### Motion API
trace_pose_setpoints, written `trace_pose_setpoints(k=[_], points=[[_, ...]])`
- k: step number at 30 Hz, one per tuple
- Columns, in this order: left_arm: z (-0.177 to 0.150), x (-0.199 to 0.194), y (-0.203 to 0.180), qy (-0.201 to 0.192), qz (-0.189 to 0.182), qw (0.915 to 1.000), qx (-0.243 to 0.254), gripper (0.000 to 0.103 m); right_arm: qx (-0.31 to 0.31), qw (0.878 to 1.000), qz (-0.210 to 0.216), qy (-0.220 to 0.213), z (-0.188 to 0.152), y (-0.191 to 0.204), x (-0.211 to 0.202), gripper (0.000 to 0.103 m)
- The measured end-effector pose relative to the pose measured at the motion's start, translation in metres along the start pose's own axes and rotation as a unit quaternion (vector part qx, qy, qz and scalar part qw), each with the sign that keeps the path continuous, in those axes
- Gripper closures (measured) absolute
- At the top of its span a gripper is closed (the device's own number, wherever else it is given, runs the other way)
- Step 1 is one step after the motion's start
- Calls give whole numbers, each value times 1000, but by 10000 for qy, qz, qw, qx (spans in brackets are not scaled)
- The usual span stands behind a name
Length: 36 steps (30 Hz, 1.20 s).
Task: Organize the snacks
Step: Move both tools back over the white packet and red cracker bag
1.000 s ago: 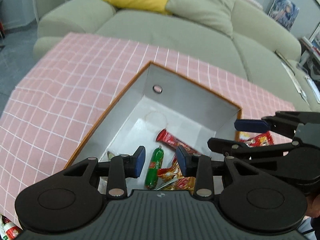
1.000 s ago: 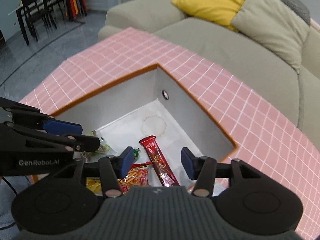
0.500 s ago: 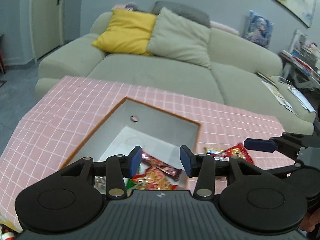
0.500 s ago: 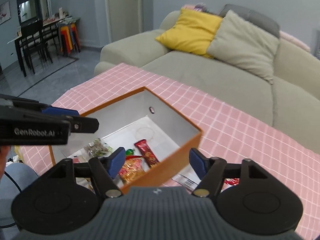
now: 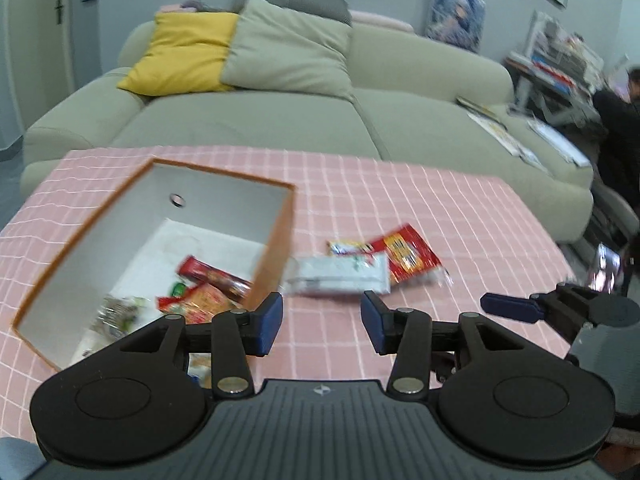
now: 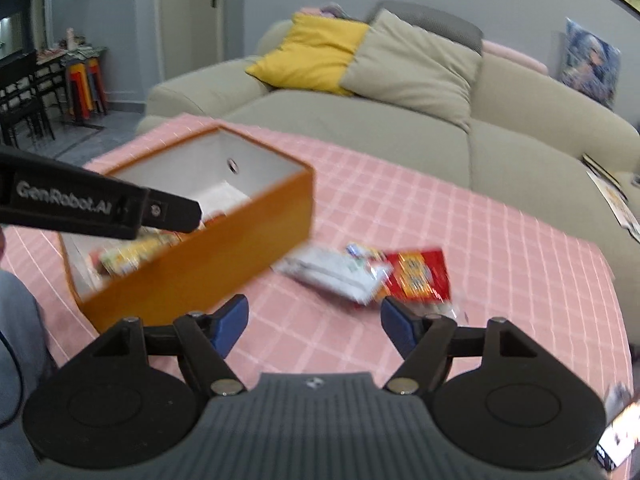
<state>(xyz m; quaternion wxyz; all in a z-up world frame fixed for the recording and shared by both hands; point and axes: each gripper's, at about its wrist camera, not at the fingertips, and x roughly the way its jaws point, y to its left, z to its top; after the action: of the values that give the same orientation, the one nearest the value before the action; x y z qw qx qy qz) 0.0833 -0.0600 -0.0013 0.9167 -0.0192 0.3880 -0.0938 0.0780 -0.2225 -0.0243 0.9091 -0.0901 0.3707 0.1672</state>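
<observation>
A: Left gripper [image 5: 321,322]?
B: Angled downward, jaws parted and just been widening, nothing between the blue pads.
A: Right gripper [image 6: 313,326]?
B: Same tilt, gap wider, also just been opening, empty. It sits off to the left gripper's right side.

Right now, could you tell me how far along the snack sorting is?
Partly done. Several snacks, including a long red bar, already lie inside the orange box. Nothing is in hand: the left gripper and right gripper both have empty jaws, which have just been opening. Still left on the pink tablecloth beside the box: a white packet, a red packet and a small yellow one.
</observation>
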Motion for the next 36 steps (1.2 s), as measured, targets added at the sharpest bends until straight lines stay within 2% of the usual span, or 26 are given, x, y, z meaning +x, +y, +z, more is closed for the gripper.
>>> trace_pose_setpoints(k=[3,10,14,26,30,36], points=[[-6,13,-13,224,-89,9996,137,50,122,9998,-159,98,-16,-14,6,32],[-17,35,-33,470,-206,9983,262,50,473,9974,-478,240,-45,-47,23,32],[-20,51,-38,611,-287,9975,189,50,621,9962,-468,389,-54,-61,35,33],[-10,103,-36,948,-52,9948,363,50,84,9984,-390,413,-35,-74,80,33],[-4,119,-31,1001,-64,9949,128,50,255,9977,-356,510,-24,-87,98,40],[10,137,-33,1042,-258,9940,-192,47,453,9974,-311,462,1,-107,124,41]])
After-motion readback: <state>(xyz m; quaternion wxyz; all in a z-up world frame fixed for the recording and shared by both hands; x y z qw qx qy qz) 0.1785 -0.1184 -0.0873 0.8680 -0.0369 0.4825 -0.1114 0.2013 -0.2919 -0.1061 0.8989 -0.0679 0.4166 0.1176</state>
